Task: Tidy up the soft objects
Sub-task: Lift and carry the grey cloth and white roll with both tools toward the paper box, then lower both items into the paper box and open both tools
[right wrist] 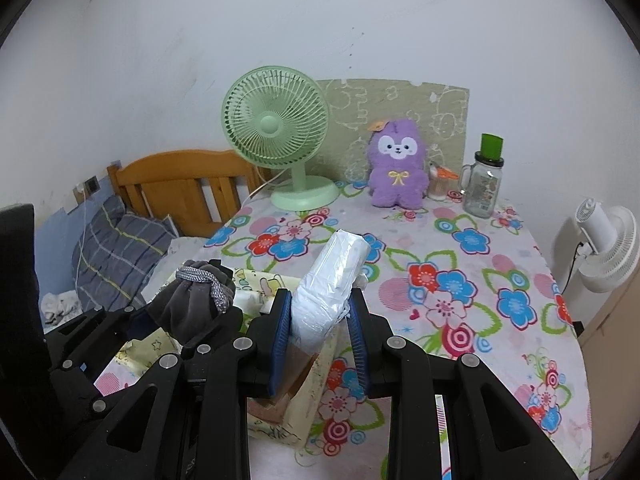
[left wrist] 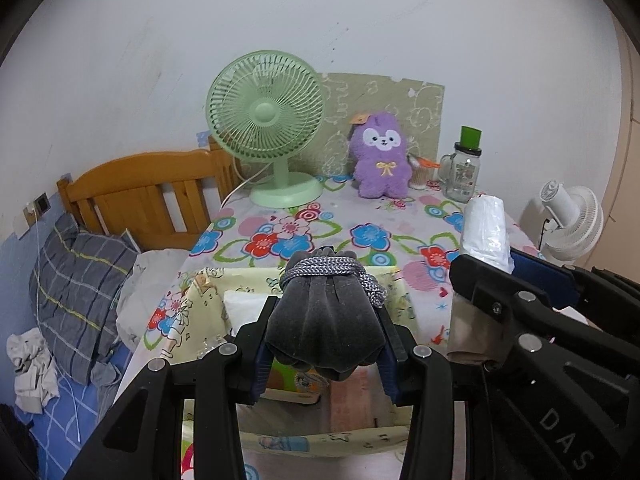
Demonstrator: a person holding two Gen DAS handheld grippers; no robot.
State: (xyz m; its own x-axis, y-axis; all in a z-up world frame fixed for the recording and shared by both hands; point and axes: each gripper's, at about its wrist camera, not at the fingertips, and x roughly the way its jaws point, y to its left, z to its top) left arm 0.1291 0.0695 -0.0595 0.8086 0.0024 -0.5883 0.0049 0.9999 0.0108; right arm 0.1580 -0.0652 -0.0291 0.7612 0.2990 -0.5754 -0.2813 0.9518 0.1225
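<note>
Floral-clothed table (right wrist: pixel 460 280): fan (right wrist: pixel 280 136), plush (right wrist: pixel 396 168), jar (right wrist: pixel 484 184), box (right wrist: pixel 308 396).

A pale cloth printed with blue, red and pink flowers covered the surface (right wrist: pixel 472 264). A mint-green fan (right wrist: pixel 276 128) and a purple plush toy (right wrist: pixel 396 164) with a yellow bow stood at its far edge. Black tongs with blue pads held a dark grey pouch (left wrist: pixel 324 320) and a white plastic-wrapped roll (right wrist: pixel 332 280).

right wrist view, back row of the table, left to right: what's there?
green desk fan -> purple plush toy -> small container with an orange top -> glass mug jar with green lid. Off the table at far right, a white fan.
</note>
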